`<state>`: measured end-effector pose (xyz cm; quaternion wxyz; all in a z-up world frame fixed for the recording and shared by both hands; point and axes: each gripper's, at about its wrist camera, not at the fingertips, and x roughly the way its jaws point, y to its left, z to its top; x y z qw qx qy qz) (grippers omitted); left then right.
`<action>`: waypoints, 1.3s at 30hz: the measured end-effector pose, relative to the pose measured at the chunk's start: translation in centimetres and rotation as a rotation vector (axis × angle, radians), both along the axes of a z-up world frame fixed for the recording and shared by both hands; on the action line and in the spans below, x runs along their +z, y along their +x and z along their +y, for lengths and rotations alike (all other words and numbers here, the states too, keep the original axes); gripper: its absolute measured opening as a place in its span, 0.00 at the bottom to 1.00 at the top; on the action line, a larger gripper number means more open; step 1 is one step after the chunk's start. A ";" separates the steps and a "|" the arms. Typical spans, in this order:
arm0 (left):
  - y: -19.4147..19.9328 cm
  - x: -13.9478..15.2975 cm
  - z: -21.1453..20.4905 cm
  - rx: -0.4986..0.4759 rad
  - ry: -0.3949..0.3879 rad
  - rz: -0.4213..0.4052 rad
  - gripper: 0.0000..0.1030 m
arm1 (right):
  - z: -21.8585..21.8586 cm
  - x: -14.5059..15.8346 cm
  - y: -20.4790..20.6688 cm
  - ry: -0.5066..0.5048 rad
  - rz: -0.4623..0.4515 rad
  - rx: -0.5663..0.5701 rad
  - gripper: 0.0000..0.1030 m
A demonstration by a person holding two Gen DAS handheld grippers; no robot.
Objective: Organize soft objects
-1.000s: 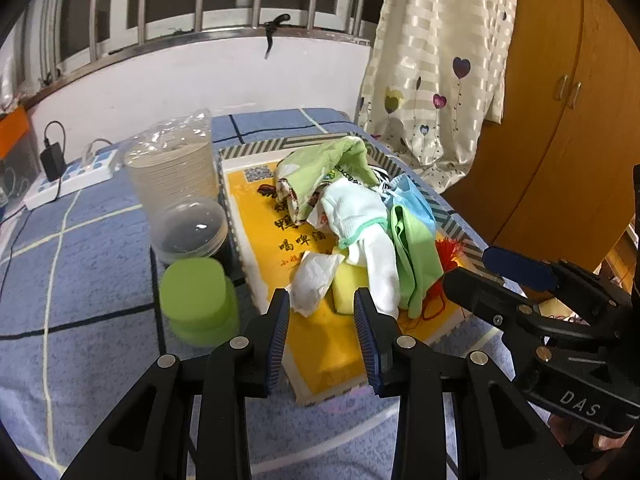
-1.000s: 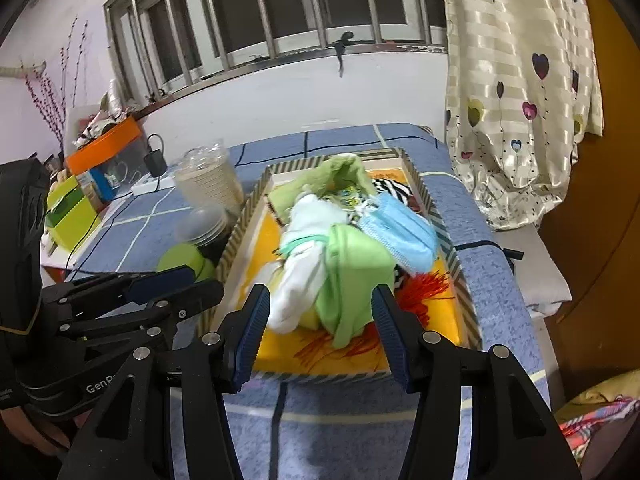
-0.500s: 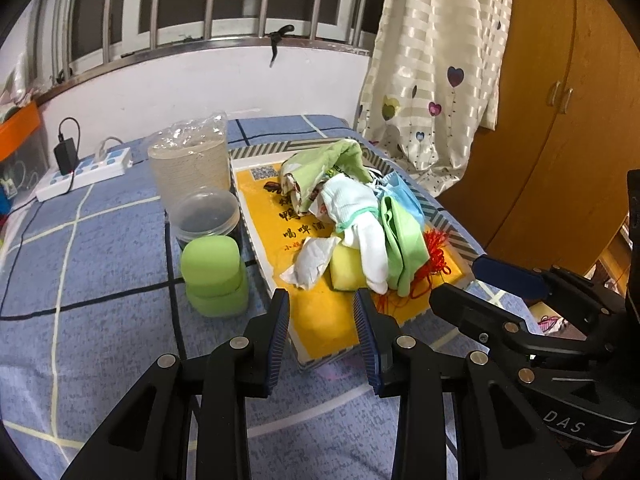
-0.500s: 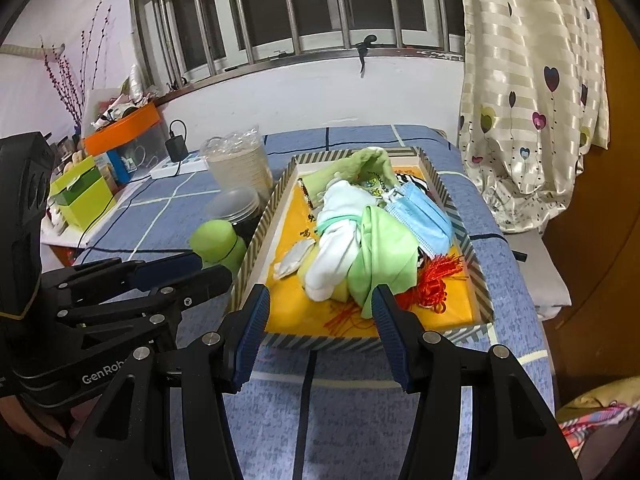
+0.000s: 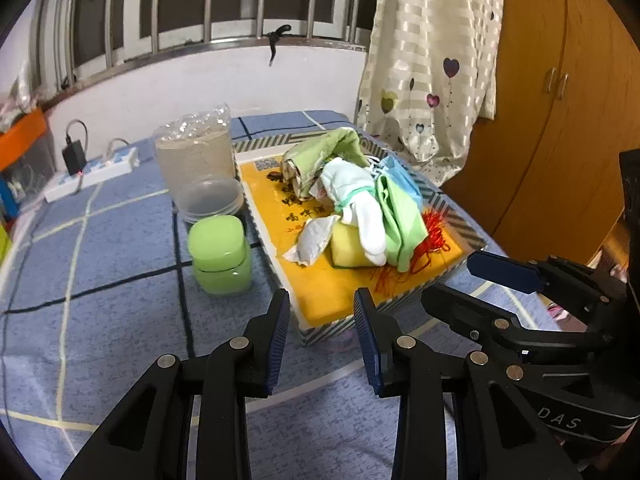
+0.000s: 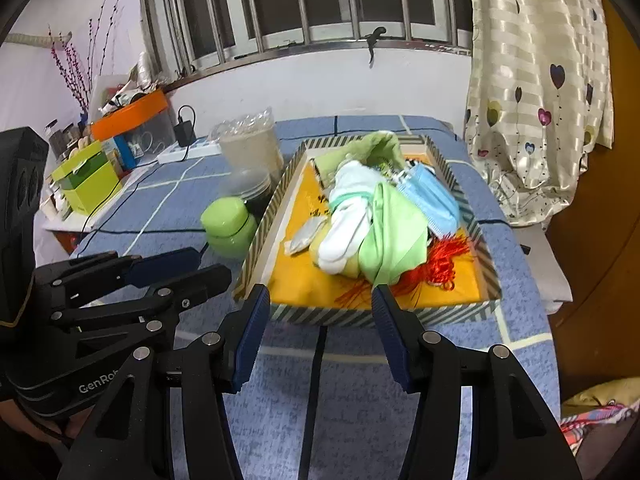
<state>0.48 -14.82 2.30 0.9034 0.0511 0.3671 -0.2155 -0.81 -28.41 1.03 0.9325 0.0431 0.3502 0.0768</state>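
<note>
Left wrist view: the left gripper (image 5: pixel 322 334) is held low over the blue checked cloth (image 5: pixel 100 320), its jaws parted to a moderate gap with nothing between them. Just ahead of the fingertips the near corner of the striped tray (image 5: pixel 464 224) is seen, so the tool appears to be poised short of the tray, not reaching into it. To the right of these fingers the right gripper (image 5: pixel 480 280) is seen from the side, also short of the tray.

In the right wrist view the right gripper (image 6: pixel 318 328) is spread wider and is likewise empty, the tray's near wall being framed between its fingers.

Beyond the fingertips, inside the tray, the soft things are heaped together: a white sock (image 6: pixel 346 236), a light green cloth (image 6: pixel 394 236), a blue face mask (image 6: pixel 434 200), a yellow sponge (image 5: pixel 348 248), a crumpled tissue (image 5: pixel 310 238) and a red tassel (image 6: pixel 444 258). The pile is loose and overlapping. Such a scene could be met either with the items gathered in and the tools drawn back, or with the heap awaiting sorting; which it is cannot be settled.

Left of the fingers, beside the tray, a green jar (image 5: pixel 220 254) is stood, with a clear lidded tub (image 5: pixel 210 200) behind it.
</note>
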 end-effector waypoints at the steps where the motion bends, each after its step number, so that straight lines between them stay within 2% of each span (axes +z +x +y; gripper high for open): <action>1: -0.2 0.0 -0.1 0.004 0.012 -0.010 0.31 | 0.0 -0.1 0.0 0.001 0.004 0.001 0.53; 27: -0.2 -1.2 -0.2 0.029 0.018 0.030 0.31 | 0.1 -1.2 -0.1 -0.010 0.040 0.006 0.53; 33: -0.2 -1.6 -0.4 0.037 0.041 0.022 0.31 | 0.0 -1.6 0.0 -0.008 0.053 0.004 0.53; 39: 0.0 -1.8 -0.2 0.034 0.022 0.043 0.31 | 0.0 -1.7 0.0 -0.014 0.054 0.002 0.53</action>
